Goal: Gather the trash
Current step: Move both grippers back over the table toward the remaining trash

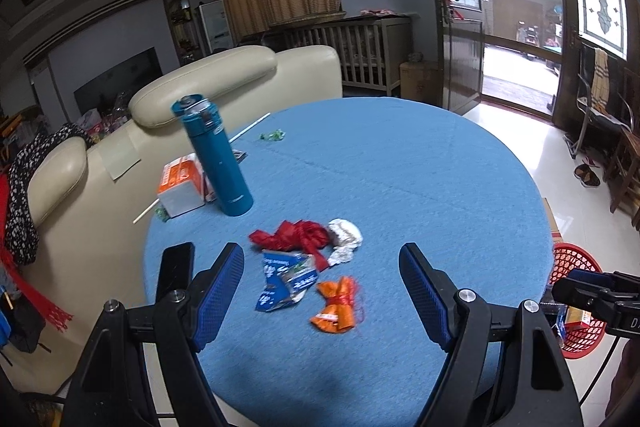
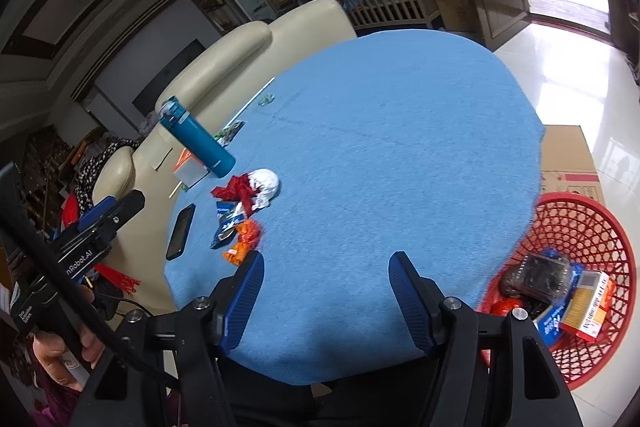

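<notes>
Tools [image 1: 322,291] [image 2: 326,297] empty; four wrappers [image 1: 336,307].

Open cloth ahead of both sets of fingers, clutter off to the left

The left gripper [image 1: 322,287] stands with jaws apart and nothing between them; just ahead of its fingertips lie an orange wrapper [image 1: 336,305], a blue packet [image 1: 282,281], a red wrapper [image 1: 290,237] and crumpled white paper [image 1: 345,235], touching or nearly so. Beyond these, left of the fingers, an upright teal flask [image 1: 216,157] and a carton [image 1: 181,183] block the way. A phone [image 1: 175,269] lies just outside the left finger. Ahead of the right gripper [image 2: 326,279], also parted and empty, the blue table [image 2: 400,131] is bare. A red basket [image 2: 588,227] stands right of its fingers, beside the table.
</notes>
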The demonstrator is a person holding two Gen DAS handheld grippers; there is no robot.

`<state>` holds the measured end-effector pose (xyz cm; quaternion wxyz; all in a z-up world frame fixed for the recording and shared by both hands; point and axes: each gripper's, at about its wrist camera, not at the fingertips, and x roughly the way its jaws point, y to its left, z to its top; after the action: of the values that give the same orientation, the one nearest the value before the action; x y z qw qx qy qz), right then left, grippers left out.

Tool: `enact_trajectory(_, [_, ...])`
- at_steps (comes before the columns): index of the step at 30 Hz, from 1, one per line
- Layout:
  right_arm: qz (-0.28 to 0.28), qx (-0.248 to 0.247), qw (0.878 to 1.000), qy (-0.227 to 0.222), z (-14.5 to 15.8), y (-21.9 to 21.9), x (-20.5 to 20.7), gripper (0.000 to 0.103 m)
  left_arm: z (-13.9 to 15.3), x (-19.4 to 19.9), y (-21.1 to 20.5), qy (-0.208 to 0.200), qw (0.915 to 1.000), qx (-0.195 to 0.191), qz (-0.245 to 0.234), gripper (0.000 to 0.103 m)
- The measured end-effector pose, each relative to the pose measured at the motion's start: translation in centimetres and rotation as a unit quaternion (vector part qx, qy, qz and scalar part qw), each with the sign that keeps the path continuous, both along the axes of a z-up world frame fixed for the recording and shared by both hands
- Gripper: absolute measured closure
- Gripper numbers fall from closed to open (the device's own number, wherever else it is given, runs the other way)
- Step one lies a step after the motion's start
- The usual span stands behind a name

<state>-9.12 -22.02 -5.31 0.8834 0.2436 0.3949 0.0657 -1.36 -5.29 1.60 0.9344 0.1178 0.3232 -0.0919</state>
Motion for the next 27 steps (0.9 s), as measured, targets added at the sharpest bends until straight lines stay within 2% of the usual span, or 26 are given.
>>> enact_trajectory(9, [0.041,-0.022,0.999,0.001,0.3,4.5,1.8,0.034,-0.6,0.3,3.8,0.005,0.9994,-0.011,0.031,0.023])
enact_trajectory(18, [0.064,-0.040,0.997,0.011,0.3,7.2,3.5,0.034,-2.5,1.7,8.4,0.036,0.9957,-0.031,0.079,0.022])
enact_trajectory(27, [0.091,-0.059,0.994,0.016,0.4,10.4,4.6,0.035,-2.5,1.5,12.9,0.030,0.9911,-0.049,0.120,0.023])
